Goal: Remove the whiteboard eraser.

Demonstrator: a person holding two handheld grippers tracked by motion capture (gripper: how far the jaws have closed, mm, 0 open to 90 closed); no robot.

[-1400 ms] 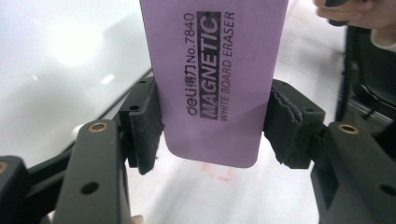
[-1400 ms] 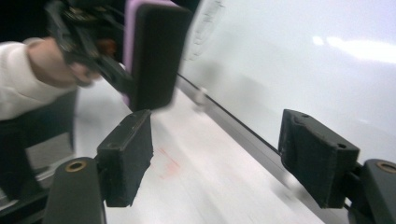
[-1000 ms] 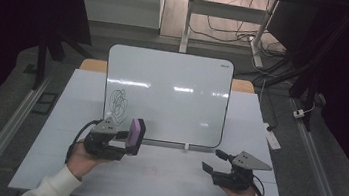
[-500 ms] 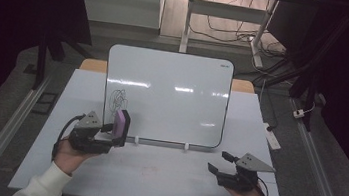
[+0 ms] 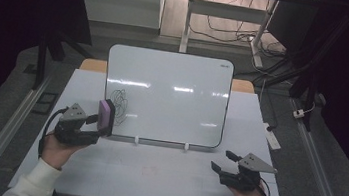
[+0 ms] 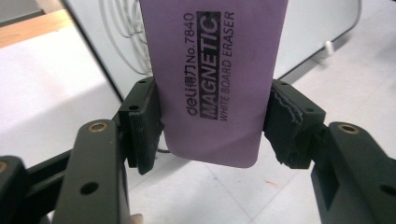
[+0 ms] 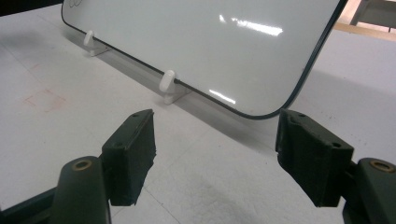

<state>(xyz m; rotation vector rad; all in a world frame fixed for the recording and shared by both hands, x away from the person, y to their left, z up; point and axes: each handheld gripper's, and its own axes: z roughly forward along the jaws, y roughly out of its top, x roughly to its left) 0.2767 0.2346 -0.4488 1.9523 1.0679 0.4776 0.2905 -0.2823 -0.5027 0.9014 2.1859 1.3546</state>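
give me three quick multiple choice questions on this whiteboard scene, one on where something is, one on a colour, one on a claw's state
1. Where on the whiteboard is the scribble?
A. lower left
B. upper right
C. centre

2. What colour is the eraser?
A. green
B. purple
C. yellow

3. What state is the right claw in?
A. shut on a marker
B. shut on the eraser
C. open, holding nothing

Key:
1 A, the high view shows the dark loops near the board's lower left corner.
2 B, the left gripper view shows a purple face with black print, clamped in the left claw.
3 C, its pads stand apart over bare table.
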